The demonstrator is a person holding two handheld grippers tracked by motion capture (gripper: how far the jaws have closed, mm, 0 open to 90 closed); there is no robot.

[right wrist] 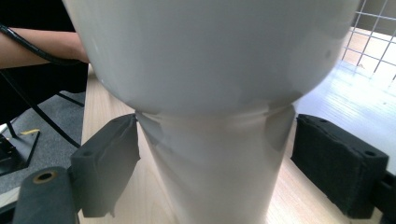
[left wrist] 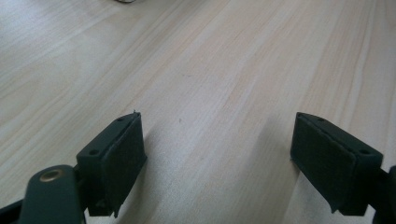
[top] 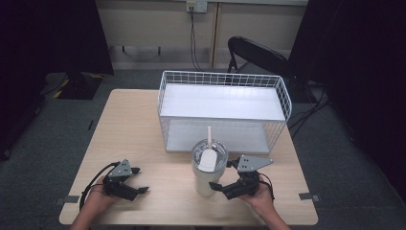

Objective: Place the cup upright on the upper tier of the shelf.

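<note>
Jaws of the right gripper (right wrist: 212, 163) stand wide apart around the narrow lower part of a white tumbler (right wrist: 210, 93). In the right gripper view, one pad (right wrist: 109, 163) touches or nearly touches the cup's base on one side, while the other pad (right wrist: 336, 163) stands clear of it with a gap between. The cup is straddled, not squeezed.

Seen from the high view, the tumbler (top: 208, 167) stands upright on the light wooden table (top: 134, 124), its long axis vertical, wider at the top than at the base. A clear lid closes the top, and a pale straw (top: 209, 136) rises straight up from it. The cup sits toward the near edge of the table, at about 5 o'clock from the table's centre. The right gripper (top: 225, 177) reaches it from the 4 o'clock side, held in the person's right hand (top: 261, 194).

Jaws of the left gripper (left wrist: 215, 163) are also wide open, with nothing between them; bare wood grain shows beneath. In the high view this gripper (top: 140, 180) lies low over the table at about 7 o'clock, well apart from the cup, held in the left hand (top: 98, 196).

Beyond the tumbler, at 12 o'clock, stands a white wire basket shelf (top: 225, 79) with two flat levels, its open front facing the person. The cup is just in front of its lower level.
</note>
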